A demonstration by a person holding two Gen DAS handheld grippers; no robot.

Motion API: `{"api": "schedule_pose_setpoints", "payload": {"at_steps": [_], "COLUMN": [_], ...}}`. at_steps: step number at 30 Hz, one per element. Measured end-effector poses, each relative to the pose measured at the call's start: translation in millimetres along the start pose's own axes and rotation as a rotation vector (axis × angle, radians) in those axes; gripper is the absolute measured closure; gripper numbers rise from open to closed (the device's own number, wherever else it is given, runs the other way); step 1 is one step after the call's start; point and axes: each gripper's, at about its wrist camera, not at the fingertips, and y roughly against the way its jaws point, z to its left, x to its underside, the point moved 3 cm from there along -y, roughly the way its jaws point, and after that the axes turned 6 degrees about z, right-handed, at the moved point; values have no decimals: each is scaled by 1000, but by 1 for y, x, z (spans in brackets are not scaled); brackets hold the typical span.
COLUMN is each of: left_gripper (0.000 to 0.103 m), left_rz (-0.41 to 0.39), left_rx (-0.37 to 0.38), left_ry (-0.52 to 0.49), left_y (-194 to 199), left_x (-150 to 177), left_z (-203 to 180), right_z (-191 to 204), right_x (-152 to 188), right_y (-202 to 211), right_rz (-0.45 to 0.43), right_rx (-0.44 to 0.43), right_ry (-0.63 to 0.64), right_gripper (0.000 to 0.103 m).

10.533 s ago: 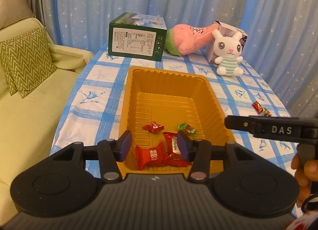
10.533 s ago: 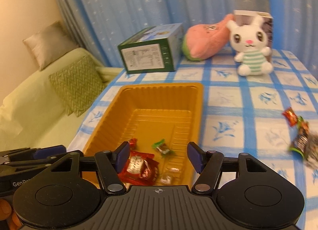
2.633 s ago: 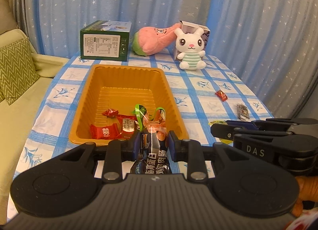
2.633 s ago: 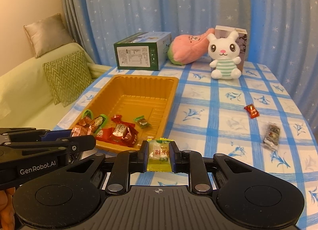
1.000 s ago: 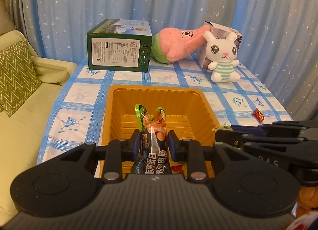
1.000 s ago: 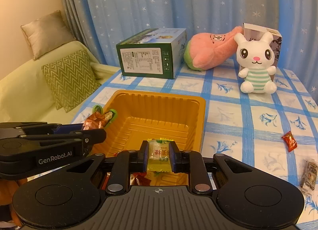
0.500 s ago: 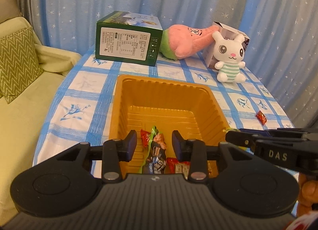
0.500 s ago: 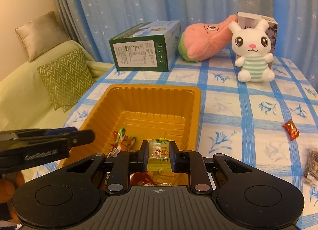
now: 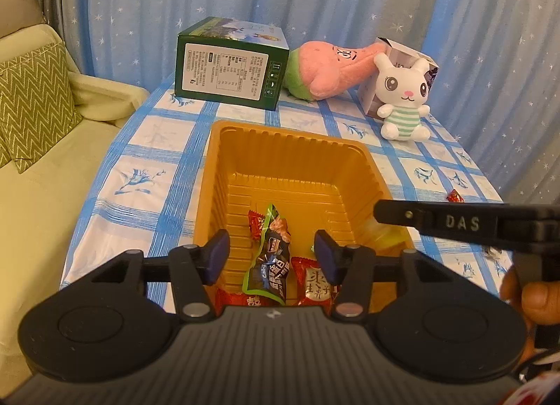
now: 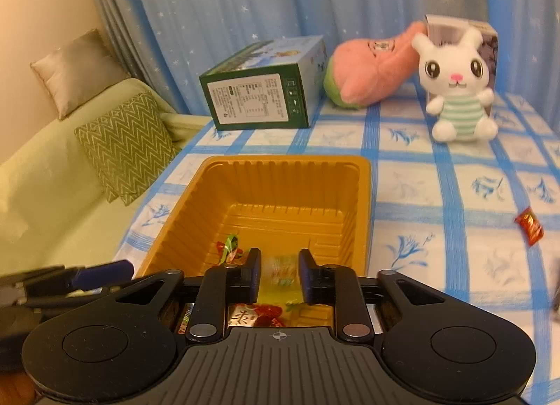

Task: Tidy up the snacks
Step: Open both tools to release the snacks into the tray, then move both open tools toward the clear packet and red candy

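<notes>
Grippers, left (image 9: 271, 258) and right (image 10: 279, 278), have just been opening over tray (image 9: 290, 146); packet (image 9: 271, 265) and blurred candy (image 10: 282, 270) lie loose between their fingers.

A home living room, plainly: a pale green sofa (image 9: 42, 167) with a zigzag cushion (image 9: 31, 104) sits at nine o'clock, star-dotted blue curtains (image 9: 315, 2) hang at twelve, and a blue-checked tablecloth (image 9: 147, 160) carries a plush rabbit (image 9: 402, 97) at one o'clock.
</notes>
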Motion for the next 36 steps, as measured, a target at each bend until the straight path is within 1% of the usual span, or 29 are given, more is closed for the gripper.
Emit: {"api": "schedule_pose_setpoints", "payload": {"at_steps": [1,2,6,8,13,16,19,20,23,25,27,29,31,36], "left_gripper": [47,46,39,38,26,22,19,18,13,9,7,6,6,6], "left_rz": [-4,-7,-15,-22,-39,-45,-50,-57,-84,-94,-91,-79,-78,-91], "left_rx": [-6,-10,-20,-21,-37,-47,-38,-42,-65,-60,-37,-11,11,31], "left_ry": [-4,-7,-10,-6,-16,-51,-53,-54,-72,-76,-68,-50,-55,-79], "left_y": [2,4,14,21,39,49,57,61,72,77,81,84,88,93], "left_x": [1,2,5,6,11,16,21,24,32,39,44,48,52,54], "left_z": [0,0,-1,-3,-14,-25,-36,-41,-55,-64,-73,-81,-92,-115], "right_z": [-2,-3,-8,-12,-27,-34,-43,-46,-53,-59,-67,-77,-85,-102], "right_x": [0,0,3,7,23,36,51,57,78,91,102,110,116,125], "right_y": [2,5,20,30,58,78,95,101,115,124,133,143,154,178], "right_rz": [-9,-20,-46,-53,-48,-45,-34,-31,-14,-6,-3,-4,-11,-34], "right_rx": [1,-1,35,41,81,108,142,151,186,209,226,238,255,288], "right_ry": [-13,-24,-27,-40,-79,-80,-101,-112,-117,-111,-132,-161,-179,-219], "right_gripper": [51,50,50,50,50,50,50,50,50,50,50,50,49,46]}}
